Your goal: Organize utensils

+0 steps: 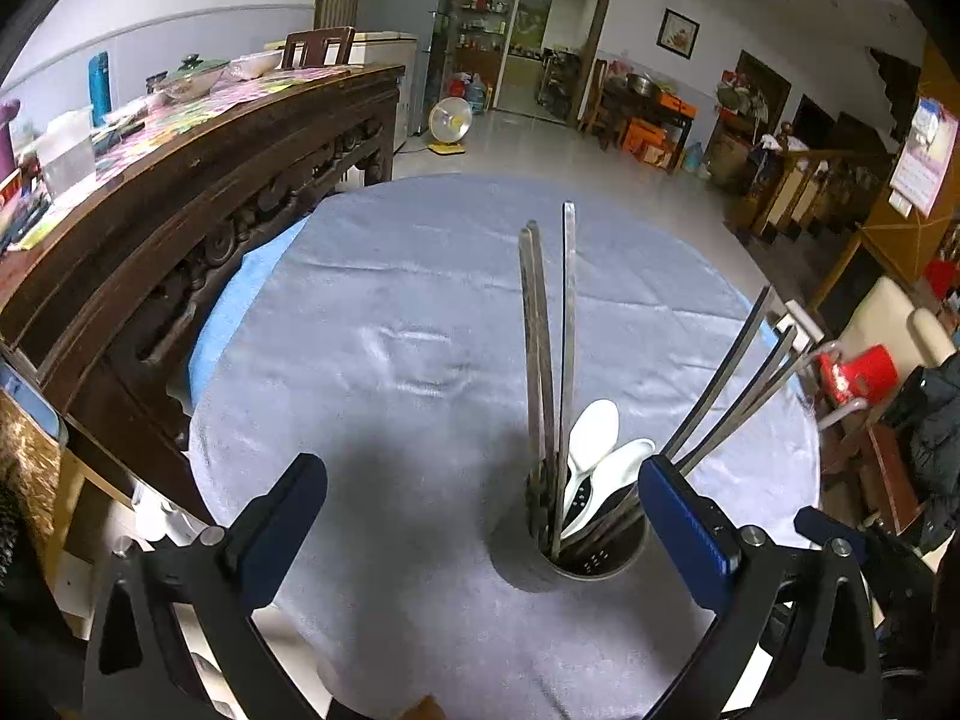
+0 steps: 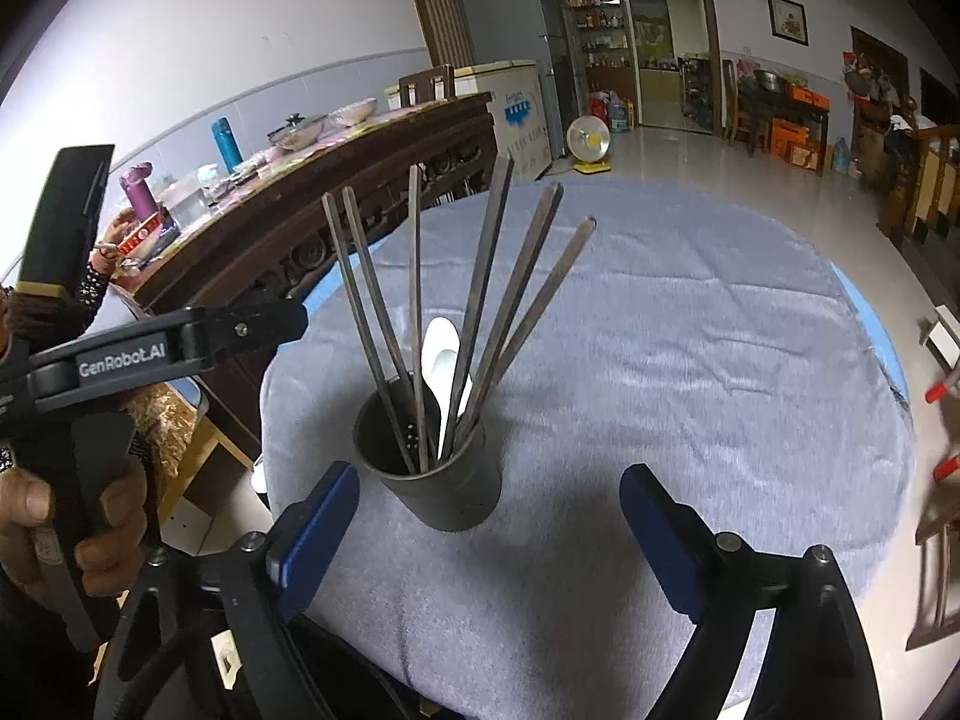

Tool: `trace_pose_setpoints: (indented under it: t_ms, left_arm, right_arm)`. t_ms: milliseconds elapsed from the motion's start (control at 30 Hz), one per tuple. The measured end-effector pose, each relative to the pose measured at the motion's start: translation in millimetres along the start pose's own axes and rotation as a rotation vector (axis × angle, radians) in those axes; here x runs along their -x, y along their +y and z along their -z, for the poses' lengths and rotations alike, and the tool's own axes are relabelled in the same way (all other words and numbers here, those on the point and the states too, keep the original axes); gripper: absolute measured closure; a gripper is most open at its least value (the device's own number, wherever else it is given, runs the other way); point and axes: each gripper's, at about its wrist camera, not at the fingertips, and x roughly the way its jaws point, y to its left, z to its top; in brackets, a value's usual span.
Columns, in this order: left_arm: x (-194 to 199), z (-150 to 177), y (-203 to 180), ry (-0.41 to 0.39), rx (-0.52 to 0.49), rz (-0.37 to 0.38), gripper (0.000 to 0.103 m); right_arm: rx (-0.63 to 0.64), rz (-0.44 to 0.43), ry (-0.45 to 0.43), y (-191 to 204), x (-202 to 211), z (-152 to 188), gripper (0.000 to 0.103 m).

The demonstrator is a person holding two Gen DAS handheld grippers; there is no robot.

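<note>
Now both tools, left tool and right tool, gape empty beside the holder; a nudge could topple its chopsticks.

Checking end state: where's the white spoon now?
The white spoon stands in the dark cup on the grey cloth, among the metal chopsticks; in the right wrist view it's centre-left, ahead of the open tongs.

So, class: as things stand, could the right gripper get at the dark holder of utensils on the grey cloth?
Probably yes. The right gripper is open with nothing held, and the holder stands just ahead on bare cloth. Only the chopsticks leaning out above might get brushed.
</note>
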Motion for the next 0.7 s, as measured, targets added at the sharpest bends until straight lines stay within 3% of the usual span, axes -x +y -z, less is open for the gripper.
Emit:
trace_pose_setpoints:
  t_ms: [700]
  left_arm:
    - [11.2,0.6,-16.9,-0.055,-0.063,0.004,0.000]
  right_arm:
    - [0.006,0.029,-0.008,-0.1,-1.7,-3.6,0.009]
